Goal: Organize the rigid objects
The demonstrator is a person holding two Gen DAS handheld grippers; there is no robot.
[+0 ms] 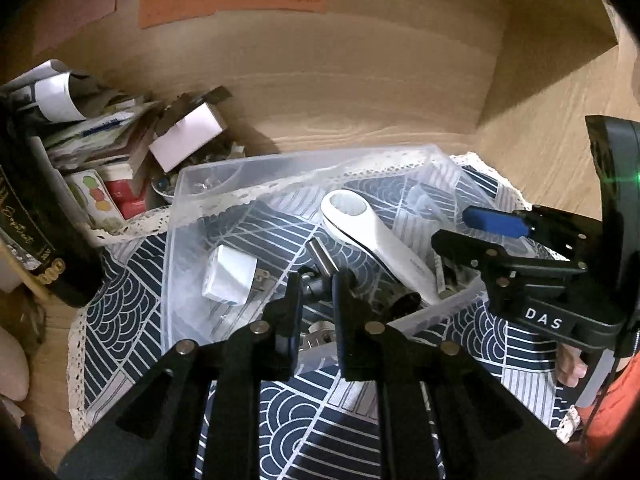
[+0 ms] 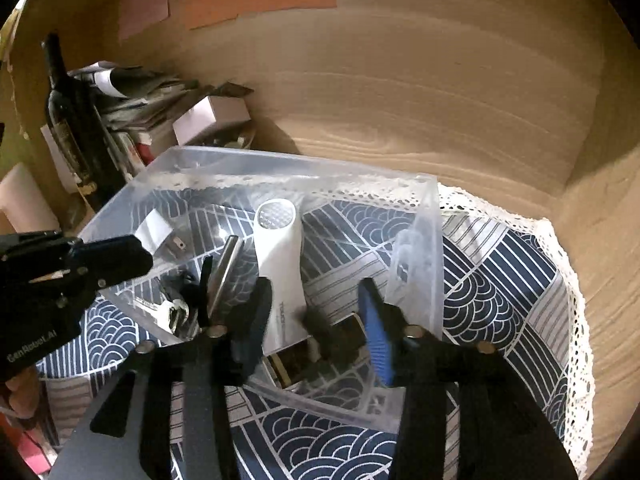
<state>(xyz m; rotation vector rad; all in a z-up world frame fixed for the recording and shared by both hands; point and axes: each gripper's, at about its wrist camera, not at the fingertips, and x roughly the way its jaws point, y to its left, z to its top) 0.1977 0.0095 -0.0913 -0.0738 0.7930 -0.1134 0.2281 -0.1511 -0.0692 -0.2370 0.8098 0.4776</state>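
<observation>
A clear plastic bin (image 1: 176,264) (image 2: 424,208) stands on a blue patterned mat. In it lie a white handheld device (image 1: 376,240) (image 2: 280,248), a white plug adapter (image 1: 230,276) (image 2: 154,230), a metal cylinder (image 1: 322,258) (image 2: 224,268), keys (image 2: 172,312) and small dark parts. My left gripper (image 1: 316,284) hovers over the bin's near side, jaws narrowly apart, nothing between them; it also shows in the right wrist view (image 2: 120,256). My right gripper (image 2: 316,300) is open over the bin's near right part, empty; it shows in the left wrist view (image 1: 464,224).
A dark wine bottle (image 1: 36,216) (image 2: 72,128) stands at the left. Behind it is a pile of papers and small boxes (image 1: 120,144) (image 2: 160,112). A wooden wall (image 1: 340,80) runs behind the bin. The mat (image 2: 500,260) has a lace edge.
</observation>
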